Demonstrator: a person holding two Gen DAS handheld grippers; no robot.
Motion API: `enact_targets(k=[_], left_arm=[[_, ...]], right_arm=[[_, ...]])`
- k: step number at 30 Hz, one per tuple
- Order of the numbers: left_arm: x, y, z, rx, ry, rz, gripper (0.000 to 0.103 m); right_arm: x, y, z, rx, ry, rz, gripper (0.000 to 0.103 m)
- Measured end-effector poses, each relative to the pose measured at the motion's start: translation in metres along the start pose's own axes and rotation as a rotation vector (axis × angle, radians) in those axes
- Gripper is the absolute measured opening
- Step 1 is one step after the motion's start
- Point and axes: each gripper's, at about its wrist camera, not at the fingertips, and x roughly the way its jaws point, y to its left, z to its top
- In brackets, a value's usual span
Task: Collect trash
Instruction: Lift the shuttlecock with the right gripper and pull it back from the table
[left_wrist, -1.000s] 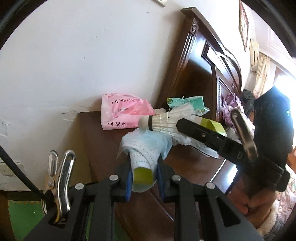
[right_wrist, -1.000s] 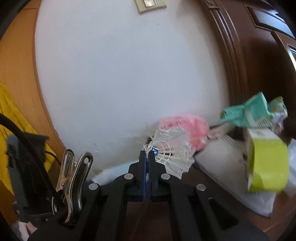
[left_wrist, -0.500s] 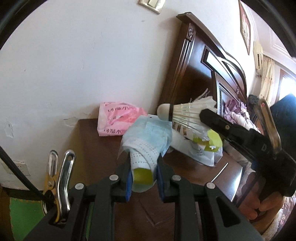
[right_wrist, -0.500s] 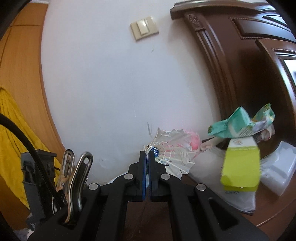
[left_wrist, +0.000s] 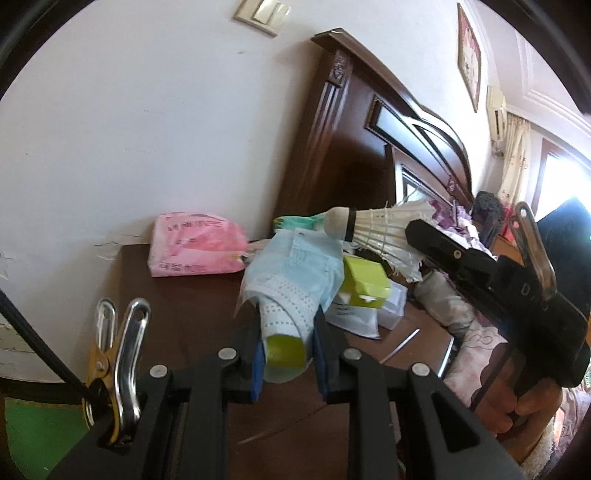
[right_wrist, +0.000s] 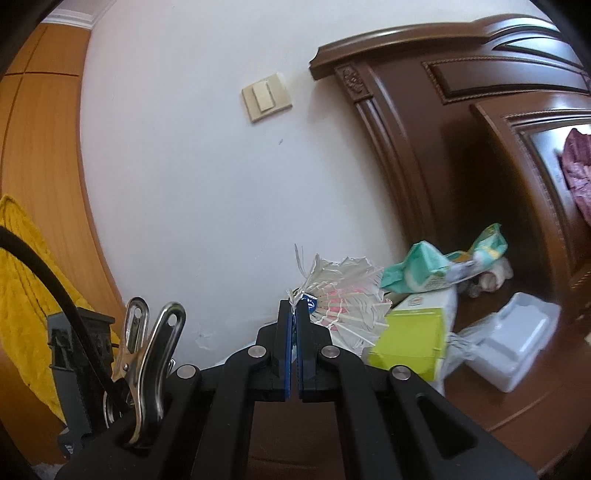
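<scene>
Pale-blue pleated face mask (left_wrist: 295, 280), wrapped round a yellow-green lump, pinched in the left claw (left_wrist: 286, 332), lifted clear of the dark wooden desk (left_wrist: 177, 317). White feathered shuttlecock (right_wrist: 340, 299) nipped by its skirt edge in the right claw (right_wrist: 294, 314), pads pressed almost together on a few feathers; in the left view, cork nose forward, just above the mask. Both pieces of trash in the air, off the desk.

Best handling, as a judgement: keep both grips firm and carry level, no quick swings, since the thin feather hold looks easy to lose and the lump could slide out of the loose mask. Keep the two claws apart so feathers do not snag the mask.

Farther back on the desk: yellow-green box (right_wrist: 406, 343), white plastic tray (right_wrist: 517, 343), green wrapper (right_wrist: 424, 269), pink tissue pack (left_wrist: 192, 243) against the wall. No bin in sight, so drop place cannot be told. Beyond, carved headboard (left_wrist: 332, 147).
</scene>
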Motion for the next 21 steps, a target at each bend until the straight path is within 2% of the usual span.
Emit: enact_targets(k=[9, 17, 21], left_arm=[[0.001, -0.017, -0.005, -0.017, 0.021, -0.038, 0.022], [0.002, -0.054, -0.018, 0.08, 0.029, -0.035, 0.023], [0.001, -0.062, -0.022, 0.076, 0.039, -0.066, 0.023]], right_arm=[[-0.036, -0.017, -0.001, -0.008, 0.001, -0.053, 0.002], [-0.055, -0.027, -0.005, -0.037, 0.03, -0.108, 0.002], [-0.068, -0.028, -0.005, -0.049, 0.027, -0.115, 0.002]])
